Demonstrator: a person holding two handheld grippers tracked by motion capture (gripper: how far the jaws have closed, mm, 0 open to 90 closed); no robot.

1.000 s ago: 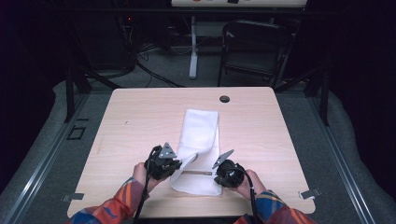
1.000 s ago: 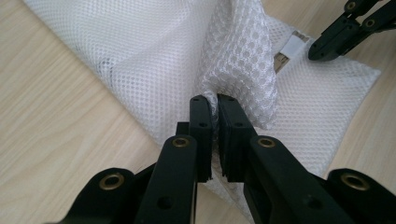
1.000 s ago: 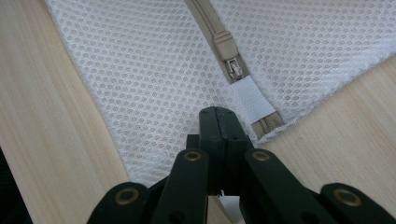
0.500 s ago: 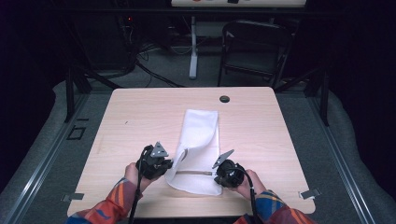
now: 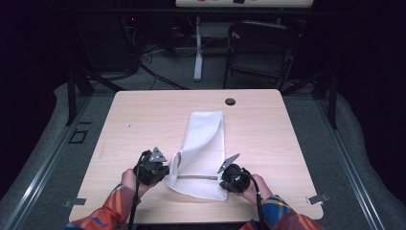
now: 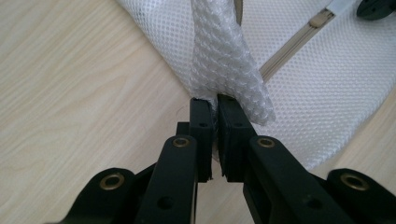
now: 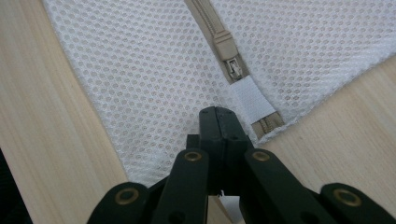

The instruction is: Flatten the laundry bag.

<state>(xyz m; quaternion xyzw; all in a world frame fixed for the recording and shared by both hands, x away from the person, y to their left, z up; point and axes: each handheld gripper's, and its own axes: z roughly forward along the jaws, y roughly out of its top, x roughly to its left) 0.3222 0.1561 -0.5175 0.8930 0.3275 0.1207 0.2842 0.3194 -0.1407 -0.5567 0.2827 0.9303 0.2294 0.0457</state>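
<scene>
Along the near edge of the pale wooden table, two hands in plaid sleeves each hold a black two-jaw gripper. Left gripper has its jaws clamped on a raised fold of the white mesh zippered laundry bag, lifted off the bag's left near corner. Right gripper has its jaws pressed together over the bag's near right corner, just beside the beige zipper and its white fabric tab. Farther off, the bag stretches toward the table's middle, folded over itself. Near the far edge sits a small dark round grommet.
</scene>
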